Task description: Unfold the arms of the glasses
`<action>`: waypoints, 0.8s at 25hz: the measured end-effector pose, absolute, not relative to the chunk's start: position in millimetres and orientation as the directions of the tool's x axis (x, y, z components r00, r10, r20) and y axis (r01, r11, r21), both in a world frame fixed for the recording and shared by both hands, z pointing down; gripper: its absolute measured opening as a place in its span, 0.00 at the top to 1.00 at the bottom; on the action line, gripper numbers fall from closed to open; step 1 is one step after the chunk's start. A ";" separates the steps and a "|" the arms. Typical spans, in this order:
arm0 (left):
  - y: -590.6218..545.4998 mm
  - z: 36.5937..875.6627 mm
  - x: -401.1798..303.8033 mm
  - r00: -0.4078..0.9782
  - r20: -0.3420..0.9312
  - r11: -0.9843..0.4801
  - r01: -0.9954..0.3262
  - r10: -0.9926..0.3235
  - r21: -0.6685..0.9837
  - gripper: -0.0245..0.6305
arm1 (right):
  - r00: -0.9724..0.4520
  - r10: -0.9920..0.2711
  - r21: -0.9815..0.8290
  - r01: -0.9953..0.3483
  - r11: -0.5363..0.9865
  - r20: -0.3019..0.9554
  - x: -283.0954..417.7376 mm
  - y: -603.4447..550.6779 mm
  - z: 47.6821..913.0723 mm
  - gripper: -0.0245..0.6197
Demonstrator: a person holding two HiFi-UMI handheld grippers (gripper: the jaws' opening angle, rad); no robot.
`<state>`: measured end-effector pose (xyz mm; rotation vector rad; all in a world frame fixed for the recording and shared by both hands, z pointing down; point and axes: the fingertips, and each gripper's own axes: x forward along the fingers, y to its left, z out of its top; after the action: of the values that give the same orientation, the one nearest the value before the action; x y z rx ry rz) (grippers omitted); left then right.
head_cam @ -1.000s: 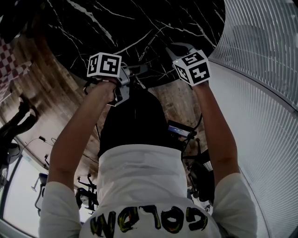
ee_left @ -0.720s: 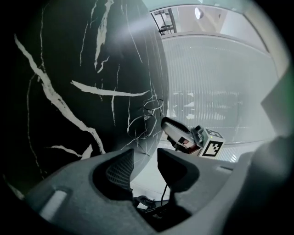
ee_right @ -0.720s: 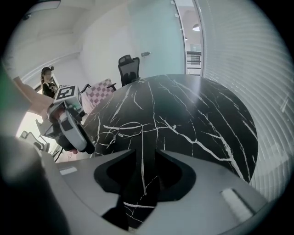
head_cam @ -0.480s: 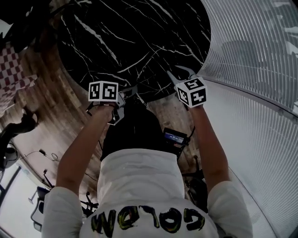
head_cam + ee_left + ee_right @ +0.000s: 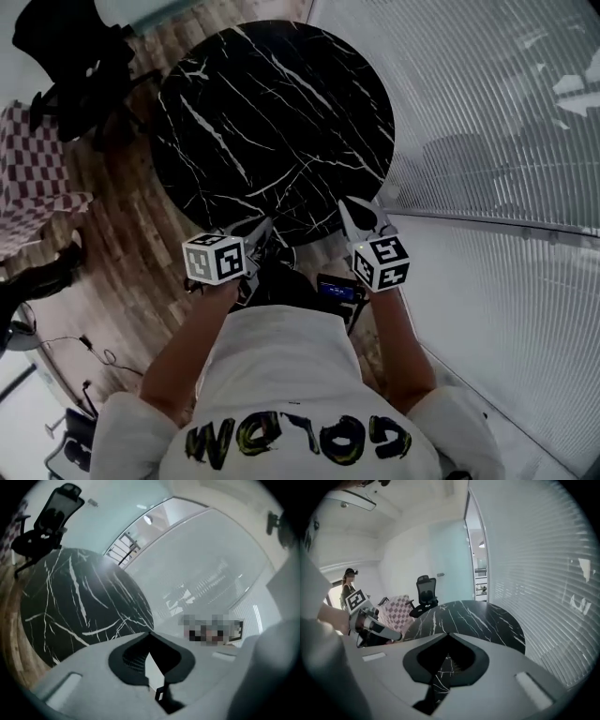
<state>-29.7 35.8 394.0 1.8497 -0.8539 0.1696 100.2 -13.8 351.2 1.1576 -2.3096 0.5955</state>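
Head view: left gripper [image 5: 255, 229] and right gripper [image 5: 360, 212] are held at the near edge of the round black marble table [image 5: 272, 112], close to the person's body, apart from each other, tips toward the table's middle. The top shows only white veining. No glasses on it, none in either gripper. Office chair [image 5: 75, 56] beyond the far-left edge, checkered cloth [image 5: 33, 178] off the left edge, slatted blind [image 5: 487, 141] along the right. Nothing stands between grippers and table. Left gripper view: jaws have just been closing and are clenched tip to tip, nothing between them. Past them are the table's left part, the chair and a glass wall [image 5: 201, 550]; no glasses. Right gripper view: same here, jaws just closed and clenched on nothing. Most of the tabletop shows past the tips, no glasses there. Left gripper, cloth, chair and a person [image 5: 348, 585] are off to the left. Progress: can't judge. The glasses appear in no view, so whether their arms are folded or unfolded can't be told.
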 end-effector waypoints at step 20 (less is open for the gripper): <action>27.2 203.9 -1.8 0.624 0.301 -0.558 -0.780 -0.721 0.281 0.96 | -0.705 -0.665 -0.250 -0.709 0.659 0.246 31.6 29.5 178.0 0.96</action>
<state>-1.8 27.2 203.9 2.4628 -1.1951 0.2115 31.6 29.5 178.0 1.1406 -2.7386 0.4983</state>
